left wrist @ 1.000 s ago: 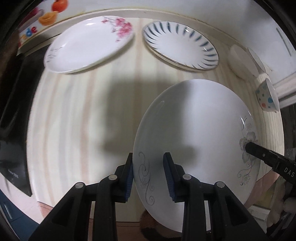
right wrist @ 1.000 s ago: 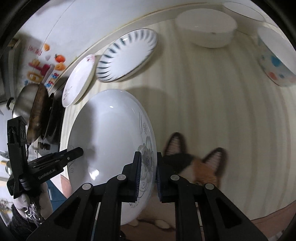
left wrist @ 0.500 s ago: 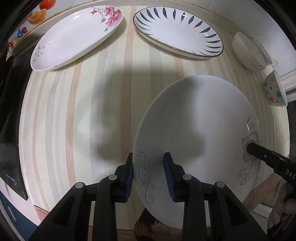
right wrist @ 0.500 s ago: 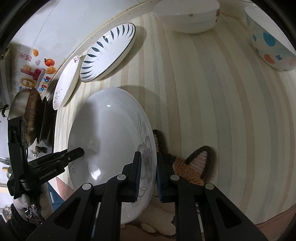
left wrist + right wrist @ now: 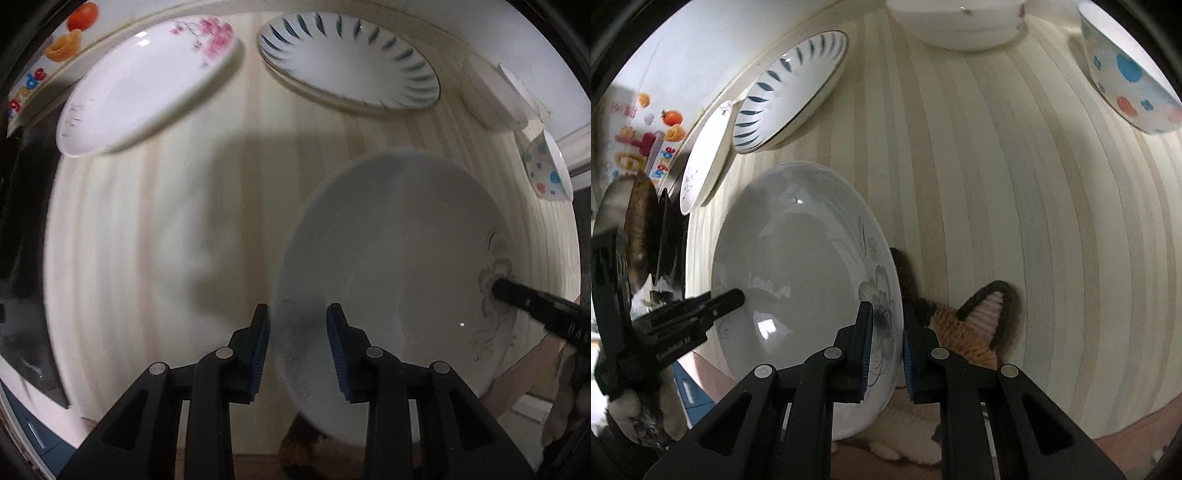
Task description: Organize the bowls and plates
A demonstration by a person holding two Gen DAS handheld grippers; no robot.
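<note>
A large round white ceramic plate with a grey flower drawn on its rim is held between two grippers, above the near edge of a pale striped wooden tabletop. The right gripper pinches the flowered side of the rim, its blue-padded fingers nearly closed, one above the rim and one beneath. The left gripper straddles the opposite rim, its fingers only a little apart; whether both pads press the china cannot be told, as that view is blurred.

Farther back on the tabletop lie an oval white plate with pink blossoms and, just beside it, a white plate ringed with dark blue dashes. To the right sit stacked plain white bowls and a white bowl with blue and orange dots. A knitted orange and black cat-shaped toy lies at the near edge, partly under the held plate.

The likely step is carrying this plate to stack on another. To do it well, keep both grips level so the plate does not tip, lift clear of the toy, centre it over the chosen plate, lower until china meets china, then release both sides together.
</note>
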